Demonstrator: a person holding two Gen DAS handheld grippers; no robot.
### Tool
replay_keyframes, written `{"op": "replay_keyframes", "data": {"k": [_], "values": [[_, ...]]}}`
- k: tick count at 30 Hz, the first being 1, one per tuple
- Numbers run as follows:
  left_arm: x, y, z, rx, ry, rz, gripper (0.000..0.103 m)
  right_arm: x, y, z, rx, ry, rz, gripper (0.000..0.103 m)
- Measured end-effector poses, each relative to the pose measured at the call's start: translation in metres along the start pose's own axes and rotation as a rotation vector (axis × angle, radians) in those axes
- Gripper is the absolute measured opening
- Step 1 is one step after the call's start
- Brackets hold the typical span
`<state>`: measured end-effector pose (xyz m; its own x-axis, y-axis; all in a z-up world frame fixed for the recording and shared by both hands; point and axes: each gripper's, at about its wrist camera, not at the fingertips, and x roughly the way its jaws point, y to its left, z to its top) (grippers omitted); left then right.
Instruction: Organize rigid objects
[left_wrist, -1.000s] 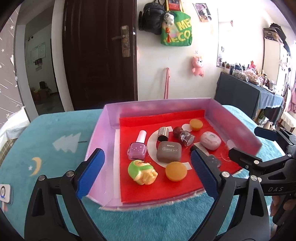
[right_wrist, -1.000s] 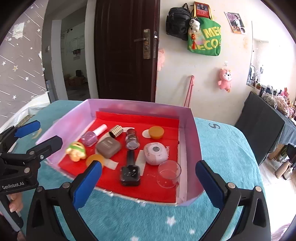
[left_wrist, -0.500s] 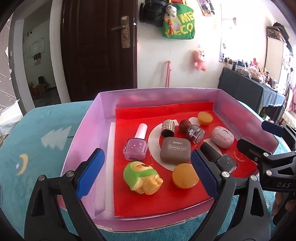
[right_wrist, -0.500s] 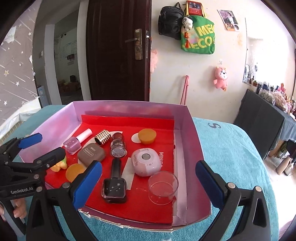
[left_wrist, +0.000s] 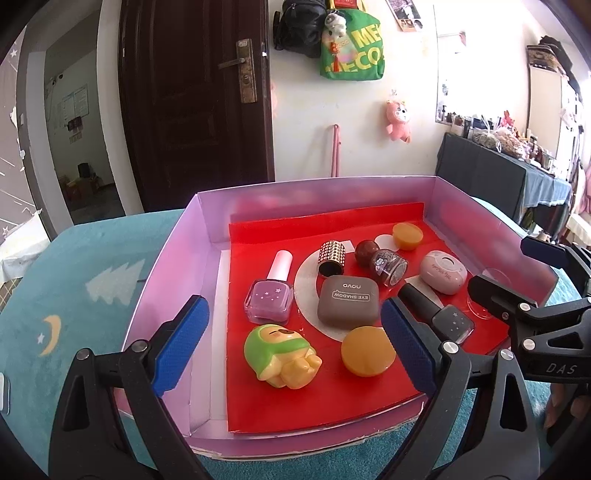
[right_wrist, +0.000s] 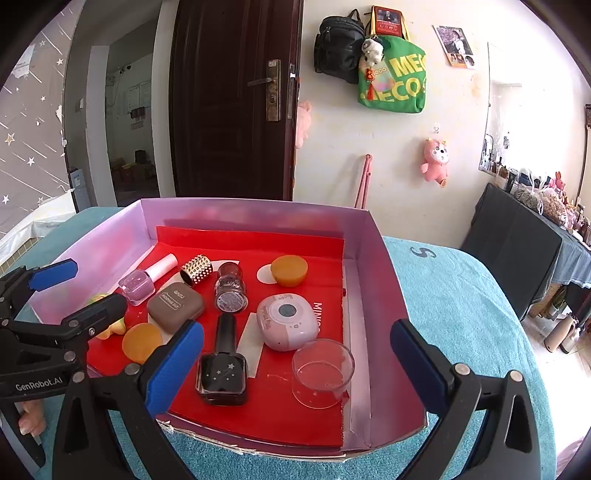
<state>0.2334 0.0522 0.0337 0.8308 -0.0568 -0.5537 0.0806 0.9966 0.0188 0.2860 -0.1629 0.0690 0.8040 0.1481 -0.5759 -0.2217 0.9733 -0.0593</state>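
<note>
A pink box (left_wrist: 173, 258) (right_wrist: 384, 280) with a red floor holds several small items. My left gripper (left_wrist: 293, 347) is open and empty, just above the green and yellow toy (left_wrist: 280, 354) and an orange disc (left_wrist: 367, 350). My right gripper (right_wrist: 295, 365) is open and empty over the box's near edge, with a black nail polish bottle (right_wrist: 223, 363) and a clear glass cup (right_wrist: 321, 373) between its fingers. A purple nail polish bottle (left_wrist: 271, 291), a brown eyeshadow case (left_wrist: 349, 304) and a pink compact (right_wrist: 288, 321) lie further in.
The box sits on a teal blanket (right_wrist: 461, 302) with tree and moon prints. A studded gold tube (left_wrist: 332, 258), a glitter jar (left_wrist: 388, 264) and an orange cup (right_wrist: 289, 270) lie toward the box's back. A dark door and a white wall stand behind.
Both grippers have moved forward toward the box, so its contents look larger and closer. Both stay open and empty. Nothing in the box has moved.
</note>
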Motion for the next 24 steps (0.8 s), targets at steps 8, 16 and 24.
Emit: {"op": "replay_keyframes", "data": {"k": [8, 16, 24], "values": [[0.0018, -0.0002, -0.0005, -0.003, 0.01, -0.004, 0.095, -0.0007, -0.0005, -0.0005, -0.001, -0.001, -0.007, 0.103], [0.0024, 0.0005, -0.0007, -0.002, 0.011, -0.008, 0.095, -0.0005, 0.0001, -0.0009, -0.004, 0.0, -0.009, 0.103], [0.0025, 0.0009, -0.0008, -0.003, 0.011, -0.009, 0.095, -0.0006, 0.0, -0.0012, -0.005, 0.0, -0.01, 0.103]]}}
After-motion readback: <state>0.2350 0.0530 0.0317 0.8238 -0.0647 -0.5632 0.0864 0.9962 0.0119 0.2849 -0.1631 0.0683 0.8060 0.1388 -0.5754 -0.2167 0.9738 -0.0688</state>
